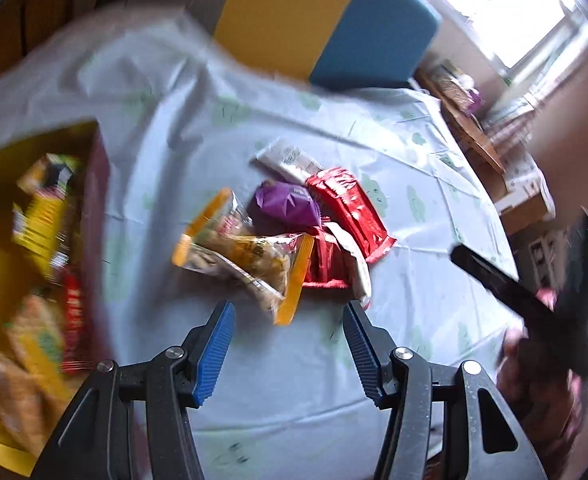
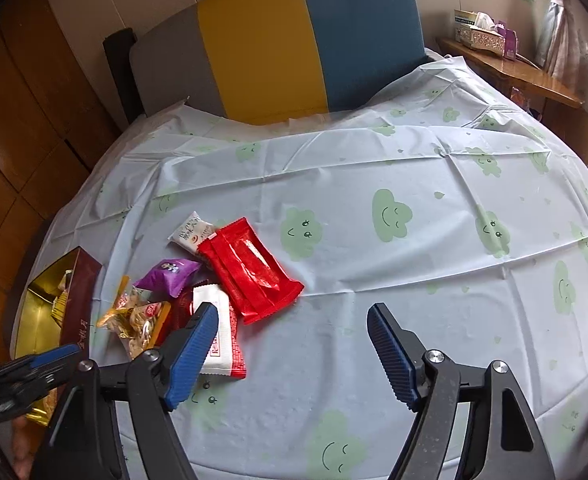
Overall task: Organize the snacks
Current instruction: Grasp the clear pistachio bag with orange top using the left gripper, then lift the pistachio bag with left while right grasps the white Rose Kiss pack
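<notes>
Hovering left claw (image 1: pixel 289 322) agape, empty, right claw (image 2: pixel 291 322) likewise

1. Left wrist cam: looks steeply down past its own fingers, close above the snack pile (image 1: pixel 285 236); box (image 1: pixel 93 208) at 9 o'clock, frame blurred.
2. Right wrist cam: same downward tilt, a bit further back; pile at 10 o'clock.
3. Shared: pile, box, tablecloth (image 2: pixel 374 168), chair back (image 2: pixel 294 40) at 12.
</notes>
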`<action>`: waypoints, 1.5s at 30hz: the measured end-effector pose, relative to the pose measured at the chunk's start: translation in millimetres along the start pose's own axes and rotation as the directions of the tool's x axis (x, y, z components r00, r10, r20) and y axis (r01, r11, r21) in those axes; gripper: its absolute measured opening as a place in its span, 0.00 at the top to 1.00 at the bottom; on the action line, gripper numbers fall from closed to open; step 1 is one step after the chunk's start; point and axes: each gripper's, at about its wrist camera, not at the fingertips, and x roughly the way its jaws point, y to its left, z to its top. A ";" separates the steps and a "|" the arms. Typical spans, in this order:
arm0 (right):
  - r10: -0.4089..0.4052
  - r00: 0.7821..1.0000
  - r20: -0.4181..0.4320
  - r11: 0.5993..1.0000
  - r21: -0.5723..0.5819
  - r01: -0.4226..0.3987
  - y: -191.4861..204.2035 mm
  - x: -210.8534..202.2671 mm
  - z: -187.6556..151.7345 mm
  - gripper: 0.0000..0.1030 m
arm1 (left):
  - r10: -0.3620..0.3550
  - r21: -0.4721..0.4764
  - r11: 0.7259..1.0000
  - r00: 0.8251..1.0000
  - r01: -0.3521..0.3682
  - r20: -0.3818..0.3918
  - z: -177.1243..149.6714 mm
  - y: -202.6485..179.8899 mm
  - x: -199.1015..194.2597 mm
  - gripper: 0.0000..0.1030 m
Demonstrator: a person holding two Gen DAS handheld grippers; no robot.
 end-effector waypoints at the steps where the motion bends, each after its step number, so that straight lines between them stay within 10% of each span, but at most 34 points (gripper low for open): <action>1: 0.005 1.000 0.002 1.000 0.004 -0.005 -0.9 -1.1 0.4 0.24 | -0.006 -0.025 1.000 1.000 0.005 -0.015 2.5 1.4 6.7 0.44; 16: 0.043 0.999 0.001 0.999 0.032 -0.043 -3.2 -6.8 3.2 0.24 | 0.097 -0.255 0.960 0.993 -0.111 -0.067 47.0 32.8 65.2 0.42; 24: 0.031 0.999 -0.011 0.999 0.041 -0.031 -5.1 -2.7 3.9 0.23 | 0.203 -0.073 0.975 0.976 -0.208 -0.074 51.4 6.7 83.0 0.32; 26: 0.024 1.000 -0.011 0.999 0.045 -0.023 -6.7 -2.0 4.1 0.23 | 0.262 -0.016 0.965 0.964 -0.263 -0.036 45.0 -0.4 83.0 0.56; 45: 0.055 0.988 -0.143 0.998 0.020 -0.052 -1.0 26.3 -11.1 0.33 | 0.205 0.319 0.919 0.971 -0.234 0.122 -98.3 -28.5 31.2 0.64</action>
